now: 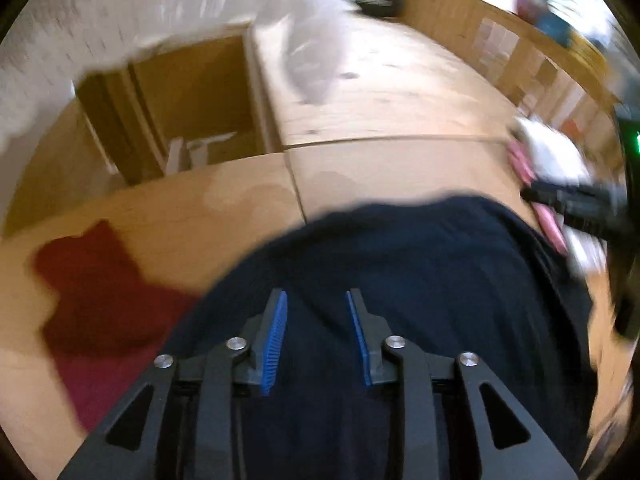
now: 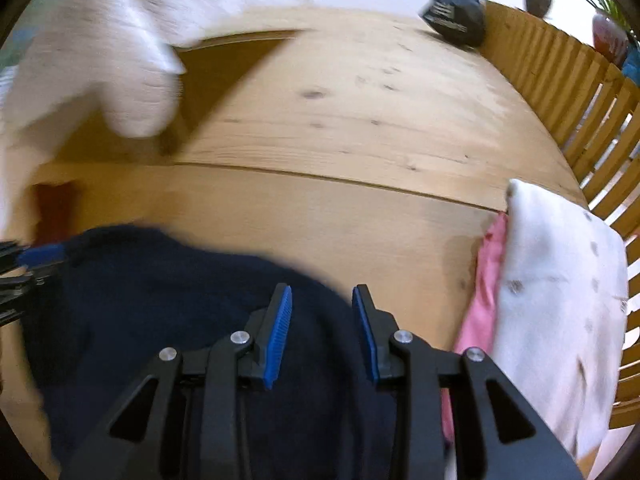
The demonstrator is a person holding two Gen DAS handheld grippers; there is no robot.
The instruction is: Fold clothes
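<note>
A navy garment (image 1: 420, 264) lies spread on the wooden table (image 1: 380, 128), its far edge bunched into a curve. My left gripper (image 1: 317, 294) hovers over its near part with the blue pads (image 1: 276, 340) apart, and only flat navy cloth shows in the gap. My right gripper (image 2: 322, 289) stands open the same way over the garment's (image 2: 160, 280) right edge. Each gripper shows at the side of the other's view: the right gripper (image 1: 576, 200), the left gripper (image 2: 24, 272). Both views are motion-blurred.
A dark red garment (image 1: 92, 300) lies left of the navy one. A folded white cloth (image 2: 560, 280) on a pink one (image 2: 486, 280) sits at the right table edge by a slatted wooden rail (image 2: 580, 120). A black bag (image 2: 456, 14) rests far back. A blurred white cloth (image 2: 100, 60) hangs upper left.
</note>
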